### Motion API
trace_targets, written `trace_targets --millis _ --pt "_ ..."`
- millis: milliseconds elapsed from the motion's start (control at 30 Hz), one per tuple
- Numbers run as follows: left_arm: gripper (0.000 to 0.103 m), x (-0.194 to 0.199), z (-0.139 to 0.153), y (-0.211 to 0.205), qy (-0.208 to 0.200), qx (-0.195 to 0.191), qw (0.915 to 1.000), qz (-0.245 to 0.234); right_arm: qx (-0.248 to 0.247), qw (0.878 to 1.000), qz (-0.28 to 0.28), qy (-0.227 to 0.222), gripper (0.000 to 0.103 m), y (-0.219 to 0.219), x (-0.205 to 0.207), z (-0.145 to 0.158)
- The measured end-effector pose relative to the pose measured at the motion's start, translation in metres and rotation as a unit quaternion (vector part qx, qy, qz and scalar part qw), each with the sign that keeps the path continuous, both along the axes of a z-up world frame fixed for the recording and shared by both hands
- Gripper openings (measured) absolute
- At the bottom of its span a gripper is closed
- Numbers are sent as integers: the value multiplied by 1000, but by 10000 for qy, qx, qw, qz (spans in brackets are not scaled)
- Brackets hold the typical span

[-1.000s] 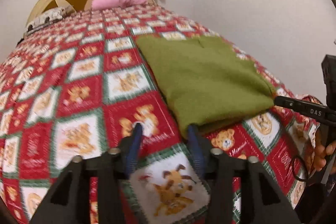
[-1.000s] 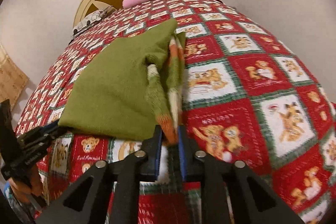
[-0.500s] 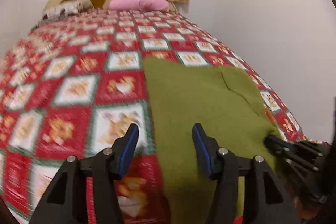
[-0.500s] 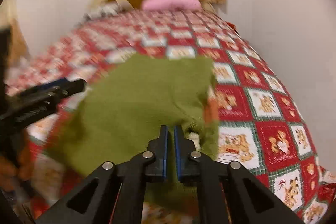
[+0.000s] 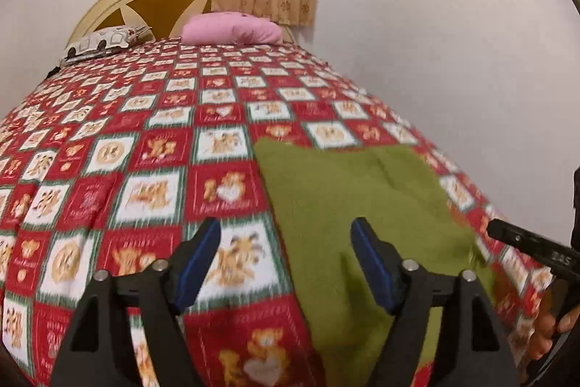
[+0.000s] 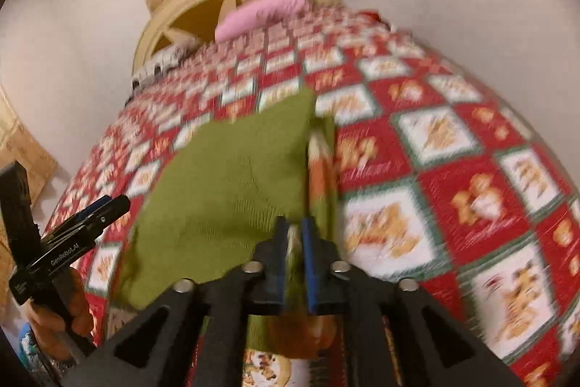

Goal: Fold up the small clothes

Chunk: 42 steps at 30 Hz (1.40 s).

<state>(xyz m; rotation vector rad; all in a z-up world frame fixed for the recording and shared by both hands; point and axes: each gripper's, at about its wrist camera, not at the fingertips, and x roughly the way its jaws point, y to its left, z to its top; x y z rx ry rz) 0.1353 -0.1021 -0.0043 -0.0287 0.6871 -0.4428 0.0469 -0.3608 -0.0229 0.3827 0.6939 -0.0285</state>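
Left wrist view: the left gripper (image 5: 286,254) hangs with its blue-padded fingers spread wide, gripping nothing, straddling the left edge of the green knit garment (image 5: 362,202), which lies flat on the teddy-print quilt (image 5: 152,147). Over on the right wrist view, the right gripper (image 6: 293,234) is pinched tight on the garment's striped orange-and-white trim; motion blur smears the weave, and the fingers hide the hem.

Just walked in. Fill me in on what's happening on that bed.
A person with tongs in each hand is folding a small green sweater on the teddy-bear bedspread. The right tongs are shut on the sweater's near edge. The left tongs are open, straddling its left edge without gripping.
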Motion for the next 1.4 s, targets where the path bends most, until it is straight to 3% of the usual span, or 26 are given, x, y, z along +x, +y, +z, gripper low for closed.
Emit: trace_targets --millis 33,67,133,233,333,400,433,567,733,800,867,900,933,1000,1167,1400 --pt "78 7 1 -3 64 -91 9999 -27 77 9999 -33 -95 63 -3 4 5" --pt "77 17 0 -7 183 -205 9996 -57 100 9998 -64 -176 69 -6 11 9" --pt "77 36 -7 -16 532 -430 9976 -66 24 9999 24 -126 71 -8 31 11" --pt "75 64 -31 -28 1312 -920 9870 -156 -23 9994 275 218 71 -15 71 -3" --pt "74 77 -58 -34 1716 -940 9807 -40 -240 9971 497 531 71 -21 101 -26" --pt "74 82 -78 -31 2000 -1246 9718 -93 -57 9962 626 597 71 -28 113 -42" --pt "74 81 -81 -27 1931 -1448 9704 -125 118 9952 736 627 71 -31 117 -50" --pt "74 78 -80 -36 1675 -1242 9773 -375 595 9925 889 594 73 -38 128 -67" --pt "74 80 -81 -40 1618 -1363 9763 -466 304 9925 998 635 77 -26 136 -67" --pt "66 83 -82 -40 1596 -1365 9766 -467 261 9924 1016 635 75 -25 139 -68" --pt "60 85 -82 -37 1574 -1369 9769 -462 188 9918 1082 647 62 -21 140 -67" --pt "55 84 -81 -37 1542 -1332 9781 -428 252 9903 1215 628 46 -19 140 -66" --pt "51 83 -81 -37 1515 -1303 9790 -405 356 9892 1269 642 37 -18 140 -66" --pt "45 80 -76 -40 1395 -1161 9827 -368 277 9916 1076 670 35 -14 136 -63" --pt "38 57 -52 -46 898 -702 9925 -438 -457 9956 714 389 31 13 107 -33" --pt "36 7 1 -43 249 -583 9964 -570 -594 9970 314 -373 30 32 37 30"
